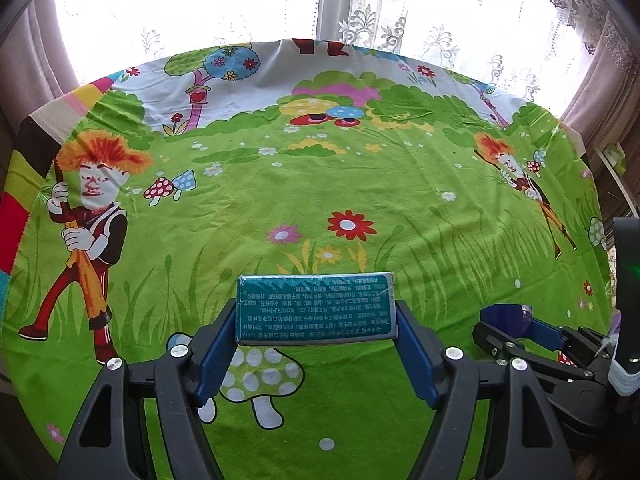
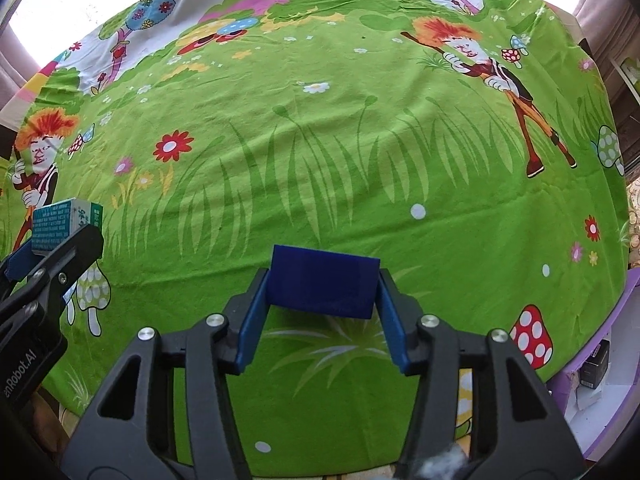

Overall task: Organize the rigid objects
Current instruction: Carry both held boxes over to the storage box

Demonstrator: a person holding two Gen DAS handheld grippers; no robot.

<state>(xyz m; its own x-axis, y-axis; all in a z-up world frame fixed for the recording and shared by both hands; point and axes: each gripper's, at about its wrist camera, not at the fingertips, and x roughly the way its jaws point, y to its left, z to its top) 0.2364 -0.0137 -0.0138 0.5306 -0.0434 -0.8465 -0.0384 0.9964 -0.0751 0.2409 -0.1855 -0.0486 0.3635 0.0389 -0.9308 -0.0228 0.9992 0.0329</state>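
cartoon cloth [image 1: 360, 184] bare; purple bin [image 2: 600, 360] beside right tongs [image 2: 322, 308].

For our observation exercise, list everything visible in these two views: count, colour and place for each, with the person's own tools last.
Teal box: one, teal with white print, between the left gripper's pads.
Blue block: one, dark blue, between the right gripper's pads.
Cloth: one, green cartoon print, covering the table.
Curtains: white lace, at the window behind.
Left gripper: black, blue pads, holding the box.
Right gripper: black, blue pads, gripping the block.
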